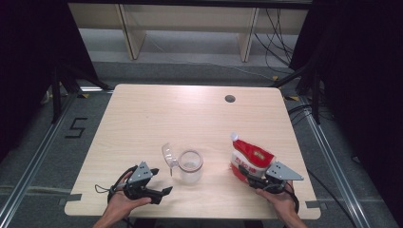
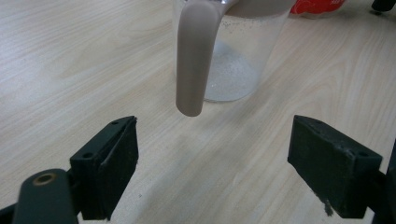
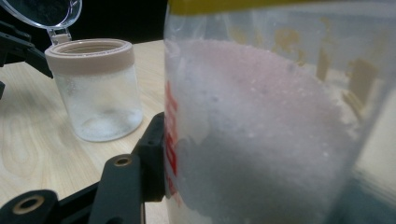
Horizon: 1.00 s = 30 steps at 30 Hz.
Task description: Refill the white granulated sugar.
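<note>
Pale wooden table (image 1: 142,118), dark curtains around. My right gripper (image 1: 259,179), at five o'clock, has its jaws clamped on a red refill pouch (image 1: 249,159) of white granules. My left gripper (image 1: 161,192), jaws apart and empty, faces the handle (image 2: 194,60) of an open-lidded clear jar (image 1: 191,166) at six o'clock. I judge pouring comes next: steady the jar, tip the spout (image 1: 234,137) over its mouth.

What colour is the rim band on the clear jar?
Pale beige-pink, on the jar; the right gripper view shows it best.
</note>
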Available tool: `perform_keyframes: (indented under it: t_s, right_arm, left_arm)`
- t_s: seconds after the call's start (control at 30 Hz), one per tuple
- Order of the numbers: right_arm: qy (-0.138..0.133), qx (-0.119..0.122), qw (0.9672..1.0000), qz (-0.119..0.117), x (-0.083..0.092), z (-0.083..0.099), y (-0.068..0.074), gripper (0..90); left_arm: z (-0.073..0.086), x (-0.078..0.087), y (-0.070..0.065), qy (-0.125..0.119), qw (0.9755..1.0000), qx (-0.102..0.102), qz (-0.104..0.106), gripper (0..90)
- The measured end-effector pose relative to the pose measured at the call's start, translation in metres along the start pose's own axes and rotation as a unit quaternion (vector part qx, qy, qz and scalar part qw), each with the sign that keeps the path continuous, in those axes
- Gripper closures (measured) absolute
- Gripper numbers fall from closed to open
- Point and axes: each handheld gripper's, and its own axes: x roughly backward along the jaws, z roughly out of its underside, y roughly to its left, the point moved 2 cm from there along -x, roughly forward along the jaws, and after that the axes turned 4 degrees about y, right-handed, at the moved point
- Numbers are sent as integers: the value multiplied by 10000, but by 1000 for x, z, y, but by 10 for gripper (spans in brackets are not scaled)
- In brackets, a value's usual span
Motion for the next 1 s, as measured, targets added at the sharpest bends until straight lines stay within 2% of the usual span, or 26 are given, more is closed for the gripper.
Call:
perform_keyframes:
  t_s: [0.03,0.07,0.1,0.2,0.27,0.3,0.33,0.37,0.43,0.5,0.57,0.77,0.93,1.0]
  right_arm:
    - [-41,-19,10000,33,-1,0,-1,484]
    - [114,34,9998,-164,0,0,-1,484]
    - [121,-71,9998,-134,1,1,-1,484]
    - [109,-7,9999,-122,1,2,-2,484]
    - [-21,1,10000,-82,0,2,-3,484]
    - [-1,-100,9999,-68,1,3,-2,484]
    - [26,-84,9999,-130,1,3,-2,483]
    - [-33,-175,9998,-81,1,4,0,482]
    - [-28,-123,9999,-106,1,4,-2,482]
    - [3,-29,9997,-236,0,4,-3,480]
    - [1,-10,9998,-217,-1,5,-3,478]
    - [57,-137,9997,-191,0,6,-3,473]
    - [-73,-168,9996,-225,-3,5,-4,451]
    - [-38,-202,9995,-243,-3,5,-3,430]
  left_arm:
    - [0,0,1,1,10000,-37,26,159]
    - [0,1,1,29,9999,-125,7,159]
    - [0,1,1,41,9999,-112,-7,158]
    - [0,0,1,21,9999,-119,14,159]
    - [0,0,1,16,9999,-113,13,159]
    - [0,0,1,19,9999,-116,12,159]
    - [0,0,1,21,9999,-120,15,159]
    - [0,0,0,43,10000,-51,29,159]
    - [0,1,0,98,9999,-71,27,159]
    - [0,0,0,81,9999,-53,27,159]
    - [0,0,0,88,9999,-32,43,159]
    - [1,0,-1,113,9999,-40,37,159]
    - [1,0,-1,57,10000,-43,24,159]
    - [1,0,-1,54,10000,-46,26,159]
